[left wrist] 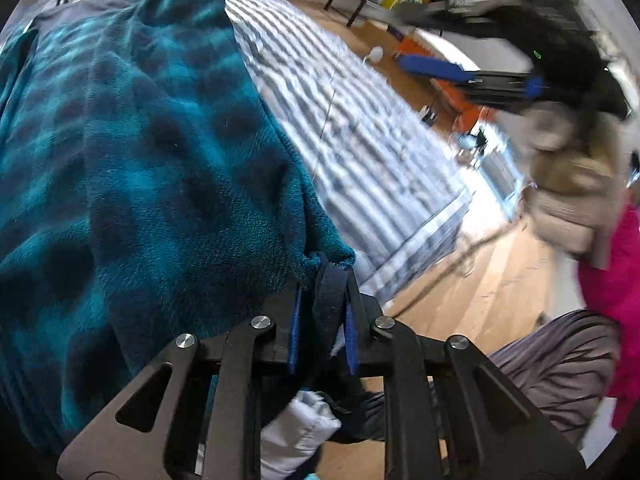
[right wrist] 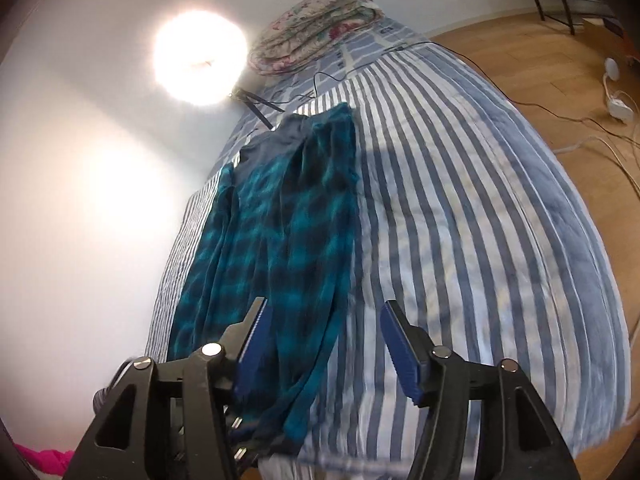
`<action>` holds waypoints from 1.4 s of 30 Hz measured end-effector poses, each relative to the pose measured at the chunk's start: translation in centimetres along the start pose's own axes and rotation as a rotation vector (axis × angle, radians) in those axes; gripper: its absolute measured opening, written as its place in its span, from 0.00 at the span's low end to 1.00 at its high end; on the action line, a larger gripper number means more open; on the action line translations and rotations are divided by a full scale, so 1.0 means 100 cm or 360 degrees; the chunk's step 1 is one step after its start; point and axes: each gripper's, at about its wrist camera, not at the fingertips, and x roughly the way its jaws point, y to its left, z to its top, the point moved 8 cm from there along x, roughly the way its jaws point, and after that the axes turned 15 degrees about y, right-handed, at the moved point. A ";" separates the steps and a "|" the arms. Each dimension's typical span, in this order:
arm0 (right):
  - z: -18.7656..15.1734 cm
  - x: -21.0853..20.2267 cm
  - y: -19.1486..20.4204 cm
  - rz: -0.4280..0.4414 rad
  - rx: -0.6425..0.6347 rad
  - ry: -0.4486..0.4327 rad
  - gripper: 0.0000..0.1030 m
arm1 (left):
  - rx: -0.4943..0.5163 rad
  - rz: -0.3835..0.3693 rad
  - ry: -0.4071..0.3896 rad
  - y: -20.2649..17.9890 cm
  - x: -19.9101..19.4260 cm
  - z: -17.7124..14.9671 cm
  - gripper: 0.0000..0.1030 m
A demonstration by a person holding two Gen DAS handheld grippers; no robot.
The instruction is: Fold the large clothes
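Striped bed (right wrist: pixel 480 240), one teal garment (right wrist: pixel 280 220)

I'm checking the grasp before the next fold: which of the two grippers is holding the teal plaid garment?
The left gripper: its pads pinch the dark cuff of the teal plaid garment. The right gripper is open, gripping nothing.

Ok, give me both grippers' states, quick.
Left gripper: shut on the dark cuff of the teal plaid fleece garment.
Right gripper: open, holding nothing, above the garment's edge.
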 end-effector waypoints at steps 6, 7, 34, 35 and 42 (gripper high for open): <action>0.073 0.050 -0.004 0.0035 -0.0029 0.0027 0.72 | -0.0080 -0.0167 -0.0068 0.001 -0.024 0.002 0.15; 0.088 0.062 -0.007 0.0037 -0.0008 0.0034 0.72 | -0.0087 -0.0194 -0.0076 0.002 -0.028 0.001 0.15; 0.202 0.154 0.082 -0.0662 -0.0182 0.0084 0.05 | -0.0373 -0.0534 -0.0247 0.071 -0.076 -0.046 0.14; 0.202 0.157 0.094 -0.0714 -0.0226 0.0088 0.05 | -0.0384 -0.0540 -0.0253 0.075 -0.077 -0.051 0.14; 0.194 0.212 0.177 -0.1046 -0.0602 0.0162 0.05 | -0.0486 -0.0543 -0.0305 0.101 -0.085 -0.067 0.14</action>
